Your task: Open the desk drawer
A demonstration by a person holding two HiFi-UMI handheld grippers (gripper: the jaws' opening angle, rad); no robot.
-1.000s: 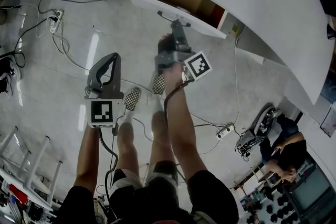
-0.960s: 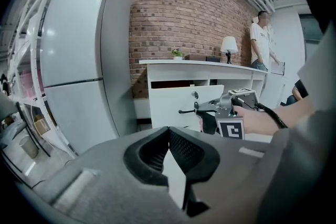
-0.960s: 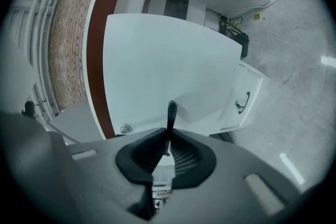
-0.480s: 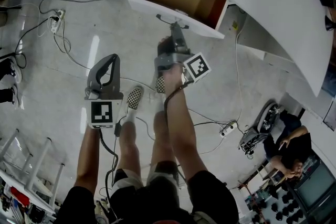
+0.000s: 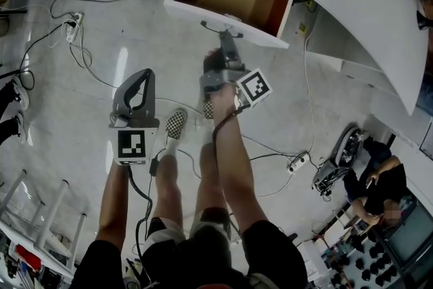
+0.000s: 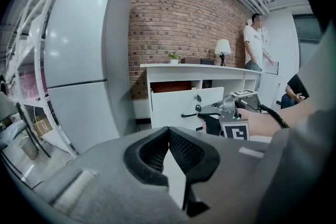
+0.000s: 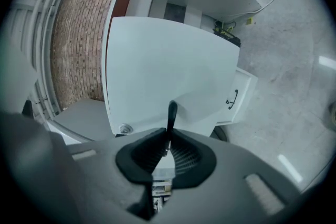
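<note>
Right tongs (image 7: 169, 138): pinched shut on the thin dark handle (image 7: 171, 112), pads biting it from both sides. Left tongs (image 6: 169, 136): closed on nothing, hanging idle off to the left, well apart from the action.

Handle fixed to the white front of the drawer (image 5: 196, 13), at the far side of the scene. Drawer already well out from under the white table (image 5: 338, 3), with its brown bottom bare in the head view. Looks like mid-pull, most of the travel probably done.

To finish it cleanly: pull straight toward the near side, in line with the runners, no sideways drag, or risk jamming the box. Hold the pinch firm and square on that slim bar, so easy to slip off. Ease up toward the end rather than yanking against the stop. Mind the footing too: checkered shoes (image 5: 176, 124) planted near the drawer front, cables (image 5: 81, 57) and a power strip (image 5: 296, 164) trailing over the pale floor (image 5: 67, 135).

Further out: a smaller white panel (image 7: 239, 89) with its own little handle just past the drawer front. Tall white fridge (image 6: 79, 60) at the left, brick wall (image 6: 178, 18) behind, small lamp (image 6: 223, 49) up on top. One person standing (image 6: 255, 47) at the far right, another seated (image 5: 369, 189) low at the right.
</note>
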